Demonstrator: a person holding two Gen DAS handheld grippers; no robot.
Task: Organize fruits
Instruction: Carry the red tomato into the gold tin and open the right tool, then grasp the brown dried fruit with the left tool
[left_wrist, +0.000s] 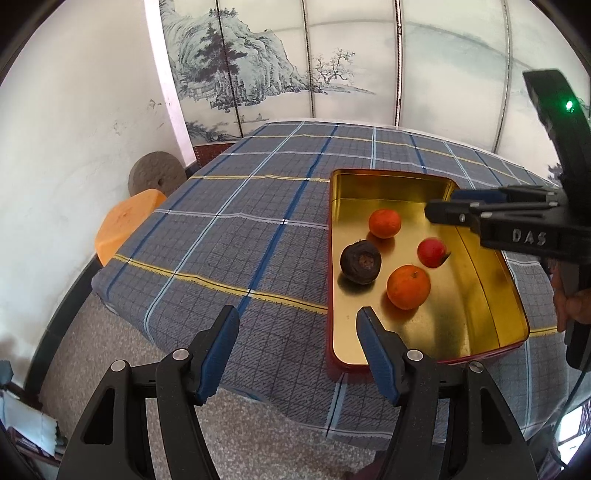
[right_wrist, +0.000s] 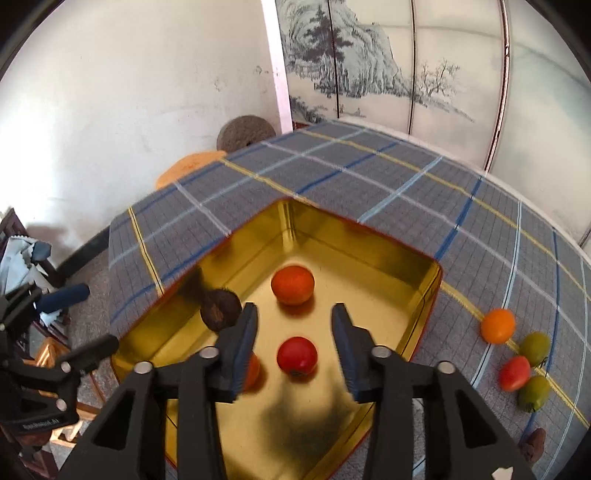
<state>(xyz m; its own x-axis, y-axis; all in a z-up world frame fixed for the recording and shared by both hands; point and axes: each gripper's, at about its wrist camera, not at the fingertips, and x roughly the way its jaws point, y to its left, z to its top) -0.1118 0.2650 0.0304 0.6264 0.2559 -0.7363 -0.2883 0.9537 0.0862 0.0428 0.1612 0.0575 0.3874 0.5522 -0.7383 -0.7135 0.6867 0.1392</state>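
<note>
Shiny gold tin tray (left_wrist: 491, 280) holds smooth round tomato (right_wrist: 297, 356), wrinkled dark fruit (left_wrist: 360, 261).

1 gold tin (right_wrist: 430, 291), 3 oranges (right_wrist: 292, 285), 2 red tomatoes (right_wrist: 297, 356), 2 green tomatoes (right_wrist: 535, 348), 1 dark fruit (right_wrist: 219, 309)

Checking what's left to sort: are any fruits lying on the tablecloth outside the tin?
Yes, an orange tomato and others lie beside the tin.

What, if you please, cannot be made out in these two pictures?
- Right wrist view: an orange fruit in the gold tin is mostly hidden behind the right gripper fingers.
- Same view: a brown object near the lower right edge, too dark to identify.
- The dark fruit is motion-blurred.
</note>
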